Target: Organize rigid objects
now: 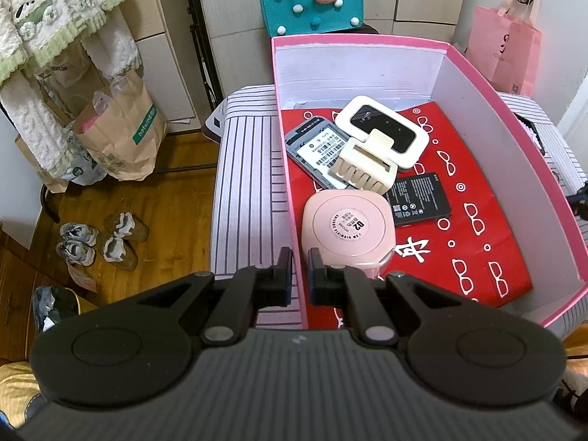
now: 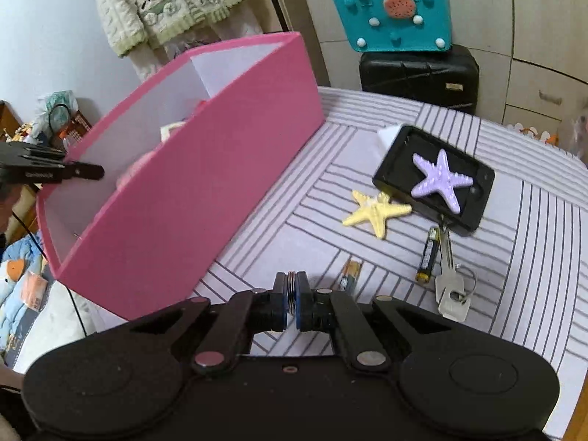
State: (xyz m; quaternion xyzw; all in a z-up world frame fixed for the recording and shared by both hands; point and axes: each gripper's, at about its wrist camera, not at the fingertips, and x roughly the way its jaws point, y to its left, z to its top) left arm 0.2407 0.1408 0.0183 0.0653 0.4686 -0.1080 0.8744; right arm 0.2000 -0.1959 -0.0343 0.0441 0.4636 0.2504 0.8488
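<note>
- The right claw [image 2: 292, 296] pinches a small ridged metal piece [image 2: 291, 290] just beside the pink box [image 2: 205, 198].
- The left claw [image 1: 299, 275] clamps the box wall.
- Likely next: carry the piece over the rim and release it inside.

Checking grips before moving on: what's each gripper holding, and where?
Left gripper clamps the pink box by its side wall rim; right gripper pinches a small layered metal piece across its faces.

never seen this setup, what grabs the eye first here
The big pink box on the striped cloth, already holding a pink round case, a cream hair claw and other gadgets. To its right lie a purple starfish on a black tray and a yellow starfish.
</note>
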